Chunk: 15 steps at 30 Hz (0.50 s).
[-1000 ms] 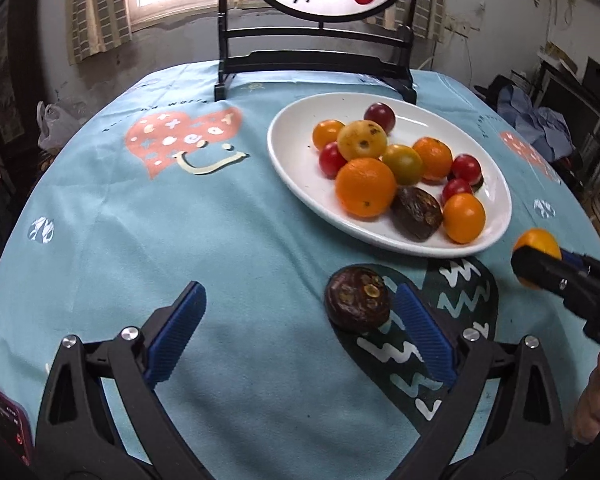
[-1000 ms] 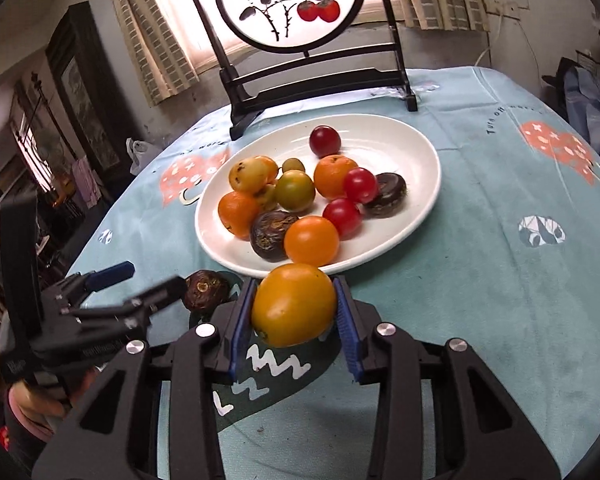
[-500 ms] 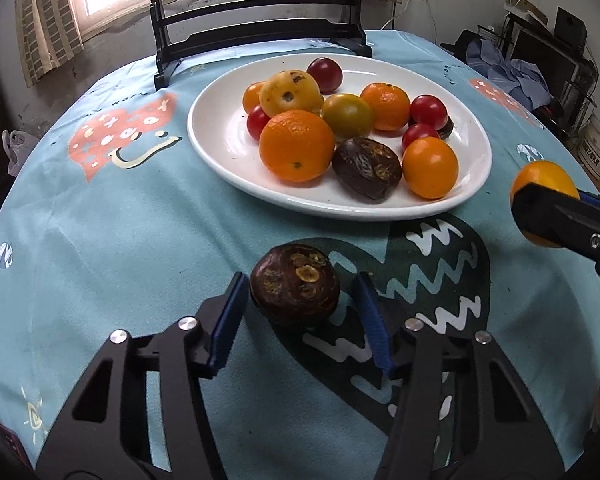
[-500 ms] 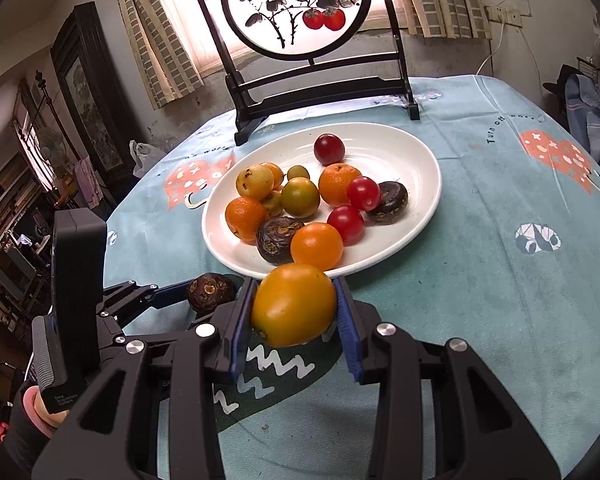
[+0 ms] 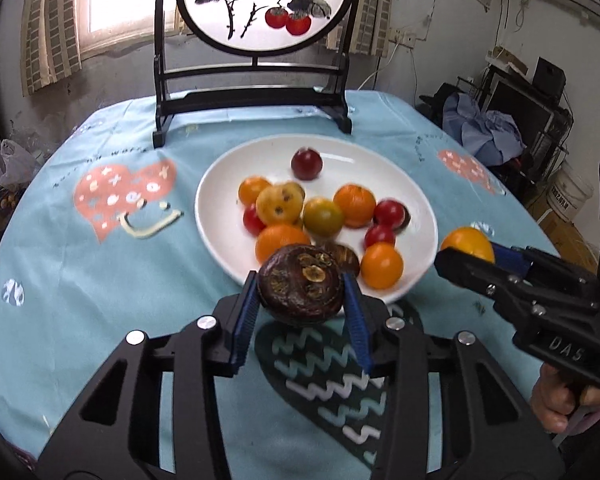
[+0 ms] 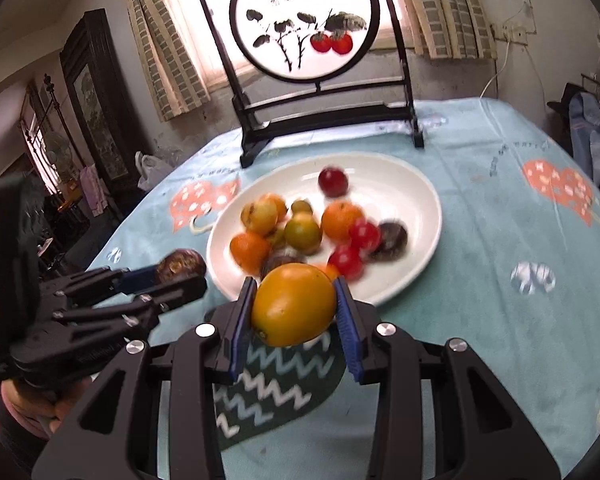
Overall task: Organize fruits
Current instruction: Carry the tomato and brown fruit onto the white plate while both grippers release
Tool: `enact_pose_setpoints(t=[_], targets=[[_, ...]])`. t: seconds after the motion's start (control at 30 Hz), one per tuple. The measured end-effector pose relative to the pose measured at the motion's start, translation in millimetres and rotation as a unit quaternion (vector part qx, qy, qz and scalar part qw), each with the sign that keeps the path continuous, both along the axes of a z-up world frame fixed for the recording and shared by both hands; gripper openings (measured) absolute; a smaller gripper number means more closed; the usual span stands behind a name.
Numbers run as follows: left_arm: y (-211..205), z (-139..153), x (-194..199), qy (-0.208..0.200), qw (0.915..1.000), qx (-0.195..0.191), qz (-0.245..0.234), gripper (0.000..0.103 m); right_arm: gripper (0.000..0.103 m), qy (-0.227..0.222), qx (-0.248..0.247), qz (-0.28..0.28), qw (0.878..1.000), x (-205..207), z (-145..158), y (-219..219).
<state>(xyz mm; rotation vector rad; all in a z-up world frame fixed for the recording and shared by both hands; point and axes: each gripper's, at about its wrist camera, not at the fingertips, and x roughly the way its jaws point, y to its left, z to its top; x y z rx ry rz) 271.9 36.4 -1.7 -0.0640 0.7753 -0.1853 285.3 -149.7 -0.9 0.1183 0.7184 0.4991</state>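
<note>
Fruits fill the near and middle part of the white plate, oranges and red tomatoes bunched together, with one dark red fruit alone toward the far rim. Left gripper is clamped on a dark brown fruit, lifted off the blue cloth of the desk just before the plate's near edge; its flattened round body lies widest across the blue pads, scarred top facing up toward the camera. Right gripper is pinched tight on a yellow-orange fruit, long axis running pad to pad, hanging over the dark zigzag patch at the plate's near rim. Bare white shows on the plate's far and right side. Behind it stands a black-framed round painted screen.
</note>
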Motion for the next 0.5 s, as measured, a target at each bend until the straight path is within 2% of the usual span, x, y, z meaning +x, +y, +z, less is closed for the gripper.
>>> enact_pose_setpoints(t=[0.13,0.27,0.5], targets=[[-3,14,53,-0.001,0.9999,-0.006,0.009,0.042,0.039,-0.010,-0.002,-0.016,1.000,40,7,3],[-3,5,100,0.022,0.9993,0.002,0.031,0.042,0.039,0.008,-0.010,-0.021,1.000,76,-4,7],[3,-17,135,0.052,0.9970,0.022,0.054,0.042,0.039,0.030,-0.022,-0.016,0.999,103,-26,17]])
